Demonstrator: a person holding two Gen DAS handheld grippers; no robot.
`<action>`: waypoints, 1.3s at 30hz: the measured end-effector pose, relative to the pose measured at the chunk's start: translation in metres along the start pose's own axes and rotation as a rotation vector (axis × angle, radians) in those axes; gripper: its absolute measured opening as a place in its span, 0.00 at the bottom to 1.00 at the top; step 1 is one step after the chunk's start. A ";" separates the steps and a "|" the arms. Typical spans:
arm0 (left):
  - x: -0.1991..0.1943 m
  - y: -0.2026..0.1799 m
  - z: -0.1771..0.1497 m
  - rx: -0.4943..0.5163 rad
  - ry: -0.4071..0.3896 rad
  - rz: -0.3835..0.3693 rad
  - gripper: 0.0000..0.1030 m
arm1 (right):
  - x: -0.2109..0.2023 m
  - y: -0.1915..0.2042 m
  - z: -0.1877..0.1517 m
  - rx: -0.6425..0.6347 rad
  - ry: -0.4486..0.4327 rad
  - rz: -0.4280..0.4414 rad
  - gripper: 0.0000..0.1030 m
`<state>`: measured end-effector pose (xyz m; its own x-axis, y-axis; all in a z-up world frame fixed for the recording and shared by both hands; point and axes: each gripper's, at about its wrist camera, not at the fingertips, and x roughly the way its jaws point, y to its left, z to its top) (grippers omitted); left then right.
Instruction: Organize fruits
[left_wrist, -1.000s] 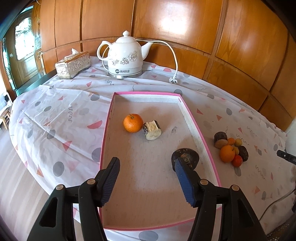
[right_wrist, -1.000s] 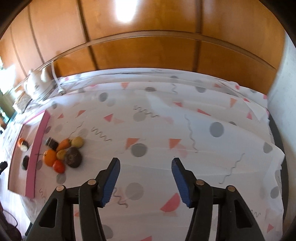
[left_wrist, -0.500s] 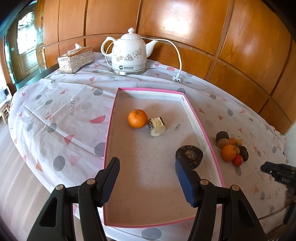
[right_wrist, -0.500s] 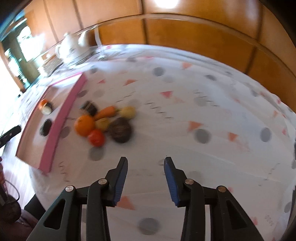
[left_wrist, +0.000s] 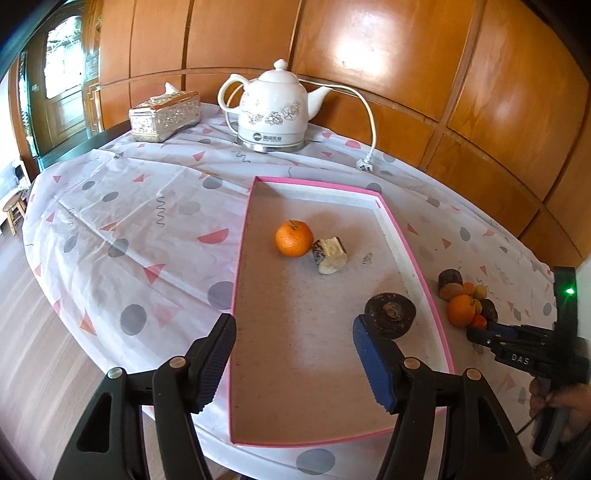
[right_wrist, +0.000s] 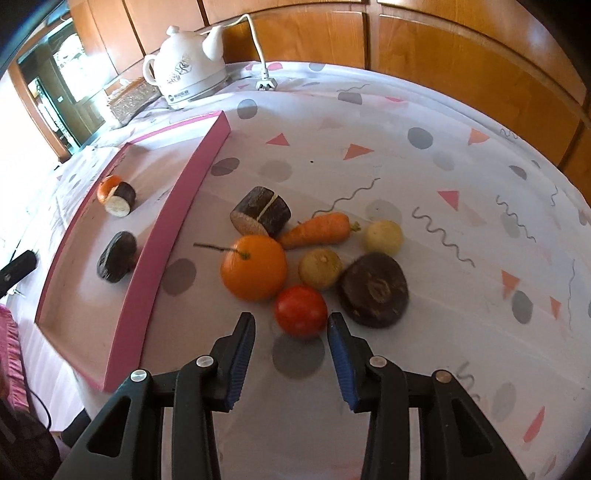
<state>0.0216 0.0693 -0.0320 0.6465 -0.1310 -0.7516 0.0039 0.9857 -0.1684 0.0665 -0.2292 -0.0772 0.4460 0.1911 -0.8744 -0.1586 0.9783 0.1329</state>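
1. Sorting is judged about a third done: three pieces are seen inside the pink tray (left_wrist: 406, 236), seven are left on the tablecloth (right_wrist: 443, 155)
2. In the tray an orange (left_wrist: 294, 238) is touched by a cut dark-skinned chunk (left_wrist: 330, 254), and a dark round fruit (left_wrist: 389, 315) is set near the right wall
3. Outside, just beside the tray, a heap is found: big orange (right_wrist: 254, 267), red tomato (right_wrist: 300, 311), carrot (right_wrist: 317, 230), two yellowish fruits, two dark pieces
4. The right gripper (right_wrist: 291, 354) is lined up on the tomato, jaws parted, nothing gripped
5. The left gripper (left_wrist: 295, 363) is held spread wide over the tray, unloaded
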 end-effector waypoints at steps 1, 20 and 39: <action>-0.001 0.002 0.000 -0.005 -0.002 0.005 0.66 | 0.002 0.001 0.002 -0.003 0.002 -0.007 0.40; 0.000 0.012 -0.003 -0.047 -0.006 0.017 0.69 | -0.035 0.045 -0.021 -0.105 -0.034 0.092 0.29; -0.012 0.040 -0.002 -0.124 -0.044 0.043 0.72 | -0.020 0.132 0.050 -0.192 -0.091 0.160 0.29</action>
<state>0.0129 0.1101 -0.0311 0.6770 -0.0819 -0.7314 -0.1165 0.9693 -0.2163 0.0804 -0.0999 -0.0185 0.4781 0.3574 -0.8023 -0.3941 0.9037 0.1677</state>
